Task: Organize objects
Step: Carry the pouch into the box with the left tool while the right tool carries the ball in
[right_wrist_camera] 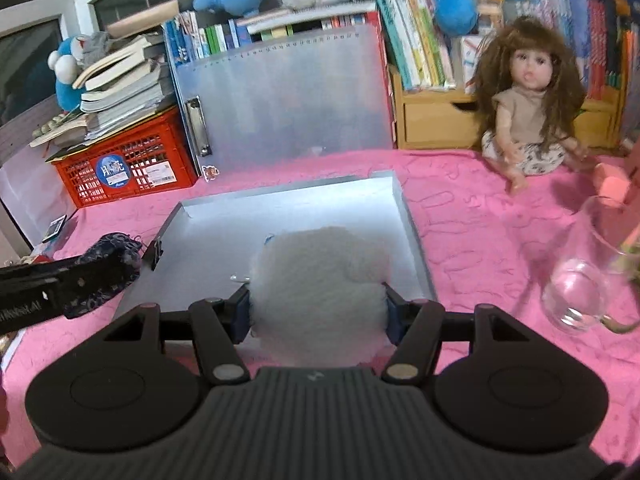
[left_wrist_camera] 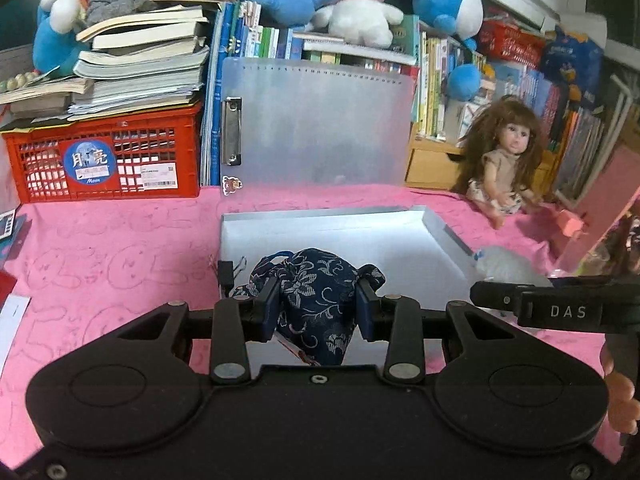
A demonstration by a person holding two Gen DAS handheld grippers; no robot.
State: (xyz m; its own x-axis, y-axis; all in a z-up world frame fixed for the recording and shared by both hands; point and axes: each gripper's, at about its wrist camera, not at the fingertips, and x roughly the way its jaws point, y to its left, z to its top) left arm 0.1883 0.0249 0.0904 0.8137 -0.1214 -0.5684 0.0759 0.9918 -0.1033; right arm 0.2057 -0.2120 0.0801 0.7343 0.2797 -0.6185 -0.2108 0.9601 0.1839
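Now, left gripper [left_wrist_camera: 318,306]: jaws clamped on the blue pouch [left_wrist_camera: 316,292], lower centre, at the tray's [left_wrist_camera: 320,216] near-left edge.
Right gripper [right_wrist_camera: 318,306]: jaws clamped on the white fluffy bundle [right_wrist_camera: 320,272], centre frame, over the tray's near edge.
Tray lay: straight ahead of both.

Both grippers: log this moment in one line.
left gripper: shut on blue pouch | right gripper: shut on white fluffy bag | both over silver tray

Left gripper [left_wrist_camera: 318,312] is clamped on a dark blue patterned drawstring pouch [left_wrist_camera: 316,300], held at the near edge of a shallow silver tray [left_wrist_camera: 440,224]. Tray rests on pink cloth [left_wrist_camera: 120,248]. The right gripper [left_wrist_camera: 560,304] enters at right.
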